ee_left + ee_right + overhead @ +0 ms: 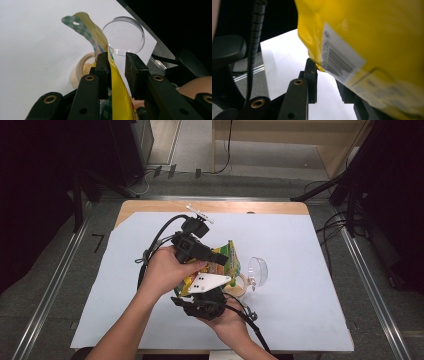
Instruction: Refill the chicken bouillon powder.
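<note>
Your left gripper (pixel 117 72) stands open around the yellow pouch (pixel 117 85); your right gripper (pixel 327 80) pinches its corner.

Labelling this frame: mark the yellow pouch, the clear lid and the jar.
yellow pouch (pixel 120 87), left gripper view, on its yellow side panel.
clear lid (pixel 123 35), left gripper view, on its flat transparent centre.
jar (pixel 86 68), left gripper view, on the powder inside.
</note>
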